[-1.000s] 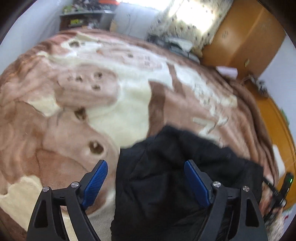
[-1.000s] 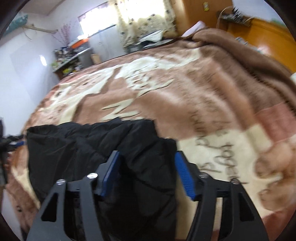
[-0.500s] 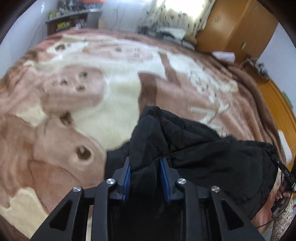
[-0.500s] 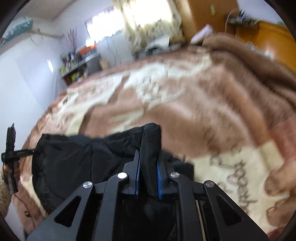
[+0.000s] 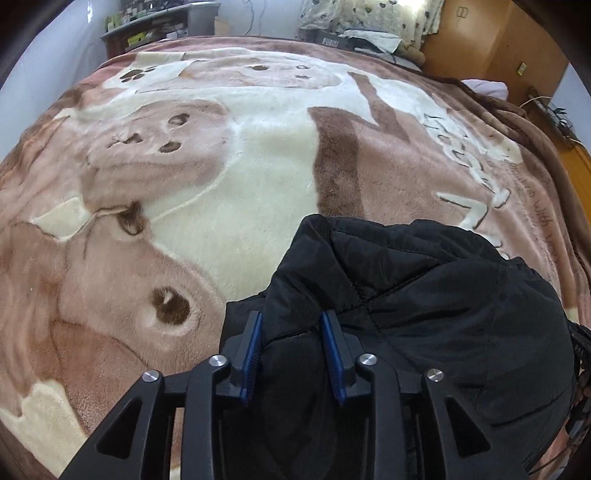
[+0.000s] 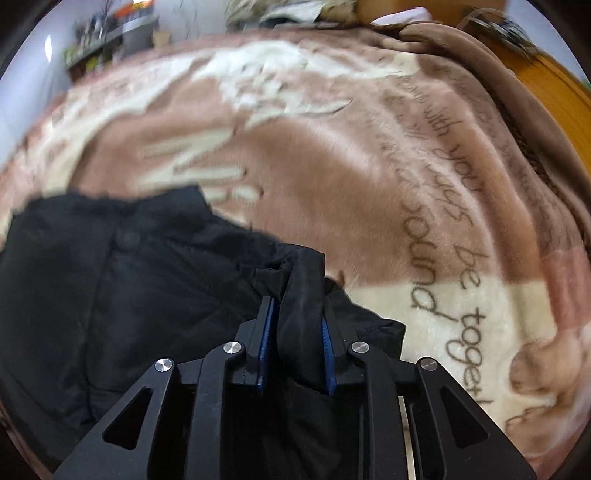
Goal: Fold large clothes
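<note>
A black padded jacket (image 5: 424,295) lies bunched on a brown and cream plush blanket (image 5: 240,166) that covers the bed. My left gripper (image 5: 291,317) is shut on a raised fold at the jacket's left edge. In the right wrist view the jacket (image 6: 140,280) spreads to the left, and my right gripper (image 6: 297,302) is shut on a bunched fold at its right edge. The blue pads (image 6: 266,332) press the cloth from both sides. The jacket's lower part is hidden behind the gripper bodies.
A shelf unit with clutter (image 5: 155,26) stands past the bed's far left. A wooden wardrobe (image 5: 491,40) stands at the far right. An orange wooden bedside board (image 6: 546,85) runs along the bed's right edge. Cream blanket with lettering (image 6: 461,295) lies right of the jacket.
Both grippers were open over the jacket a second ago. Both have closed on folds of it and lifted them, and the right wrist view has swung and blurred.
</note>
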